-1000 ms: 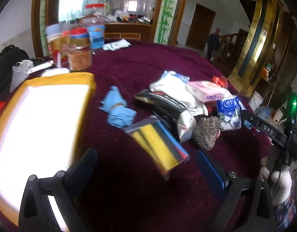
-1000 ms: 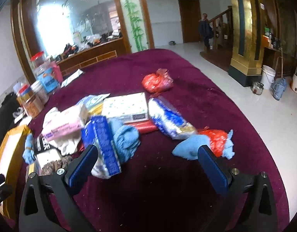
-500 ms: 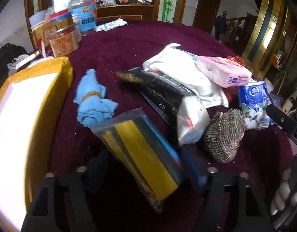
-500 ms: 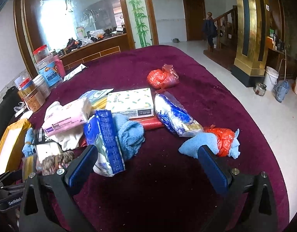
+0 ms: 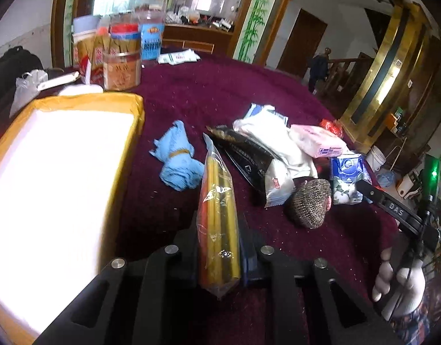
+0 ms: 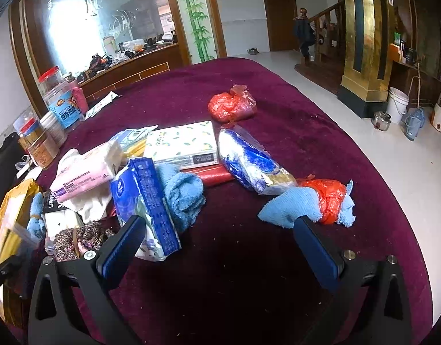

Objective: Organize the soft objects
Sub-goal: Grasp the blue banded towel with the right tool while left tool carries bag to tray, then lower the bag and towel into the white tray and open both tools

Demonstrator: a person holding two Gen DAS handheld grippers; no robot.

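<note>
Low over the near edge of the maroon table (image 5: 220, 92), the left gripper (image 5: 220, 254) is clamped on a clear bag of sponges (image 5: 219, 218), standing on edge, tilted away, with the yellow tray (image 5: 134, 106) to its left. On the right, the right gripper (image 6: 220, 244) hangs wide apart, holding nothing, level above the cloth, a blue tissue pack (image 6: 145, 204) by its left finger and a blue towel (image 6: 292, 205) by its right.

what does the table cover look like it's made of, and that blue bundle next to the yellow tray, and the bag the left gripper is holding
Table cover: likely velvety pile fabric, matte maroon and fuzzy, holding crumbs.
Blue bundle: soft terry or microfibre cloth, nappy and crumpled, tied with a band.
Bag in the left gripper: clear glossy plastic film, shiny and wrinkled, showing yellow contents.
</note>
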